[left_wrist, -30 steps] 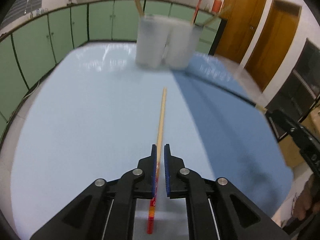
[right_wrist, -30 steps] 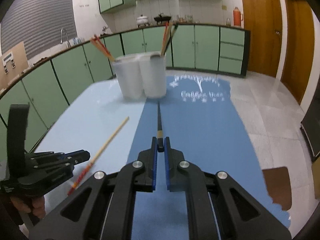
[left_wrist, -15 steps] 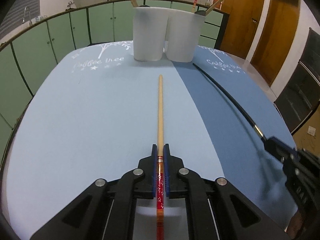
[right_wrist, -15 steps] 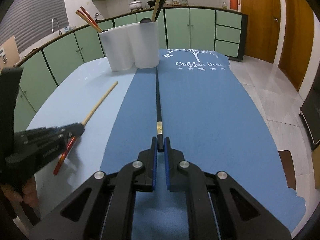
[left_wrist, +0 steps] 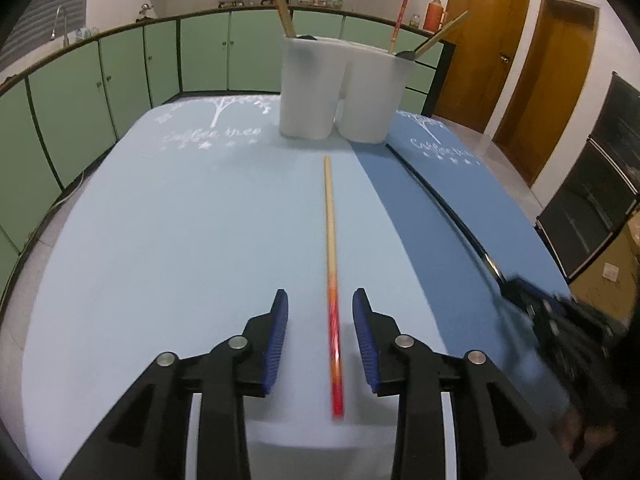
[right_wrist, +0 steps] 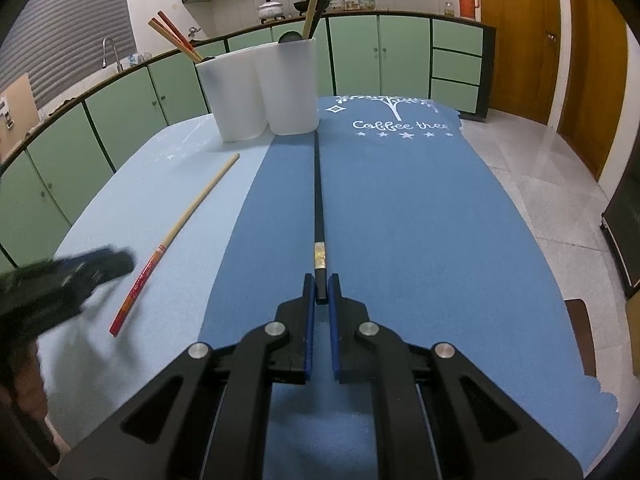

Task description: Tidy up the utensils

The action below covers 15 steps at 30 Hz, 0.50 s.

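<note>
Chopsticks are the matter here: a wooden chopstick with a red patterned handle end lies flat on the light blue mat, its pale tip toward the white double holder at twelve o'clock. The left gripper points down at the mat, and its jaws have just been opening; they now stand apart on either side of the red end without touching it. A black chopstick with a gold band lies along the dark blue mat, tip almost at the holder's base. The right gripper, angled downward, is clamped together on its near end. More chopsticks stand in both holder cups. In the right wrist view the left gripper appears at eight o'clock as a dark blur; the hand behind it is barely discernible.
</note>
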Available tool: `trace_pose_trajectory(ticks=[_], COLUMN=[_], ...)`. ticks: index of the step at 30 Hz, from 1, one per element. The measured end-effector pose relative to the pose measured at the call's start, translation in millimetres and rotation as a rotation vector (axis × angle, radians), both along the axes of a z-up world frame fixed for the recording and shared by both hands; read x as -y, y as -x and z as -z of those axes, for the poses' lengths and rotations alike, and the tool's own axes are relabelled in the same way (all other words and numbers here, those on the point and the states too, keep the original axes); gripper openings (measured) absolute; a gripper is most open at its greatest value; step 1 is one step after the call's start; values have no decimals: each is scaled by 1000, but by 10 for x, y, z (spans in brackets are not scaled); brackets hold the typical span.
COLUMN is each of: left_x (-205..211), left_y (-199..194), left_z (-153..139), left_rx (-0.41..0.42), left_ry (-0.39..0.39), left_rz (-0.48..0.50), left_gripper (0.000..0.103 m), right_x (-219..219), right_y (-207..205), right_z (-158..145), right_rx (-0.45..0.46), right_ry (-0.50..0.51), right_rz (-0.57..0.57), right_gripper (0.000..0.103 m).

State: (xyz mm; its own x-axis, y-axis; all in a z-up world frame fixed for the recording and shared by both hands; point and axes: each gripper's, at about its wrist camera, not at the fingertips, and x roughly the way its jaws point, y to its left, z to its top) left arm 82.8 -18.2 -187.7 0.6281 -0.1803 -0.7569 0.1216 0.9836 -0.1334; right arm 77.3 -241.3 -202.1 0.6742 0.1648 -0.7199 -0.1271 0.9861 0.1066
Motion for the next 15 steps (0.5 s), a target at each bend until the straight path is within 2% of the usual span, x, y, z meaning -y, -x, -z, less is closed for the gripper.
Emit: trace_pose_trajectory(ticks=[5, 15], left_x=[15, 84], left_y=[306, 321], left_z=[66, 152], left_rx=[-21, -13], left_ry=[-16, -23], left_rz=[21, 10], left_gripper=[34, 34], right_x=[7, 6], right_y=[17, 24], right_z=[37, 44], right_rx=[-6, -8], right_ry=[-16, -22], right_rz=[5, 10], right_gripper=[6, 6])
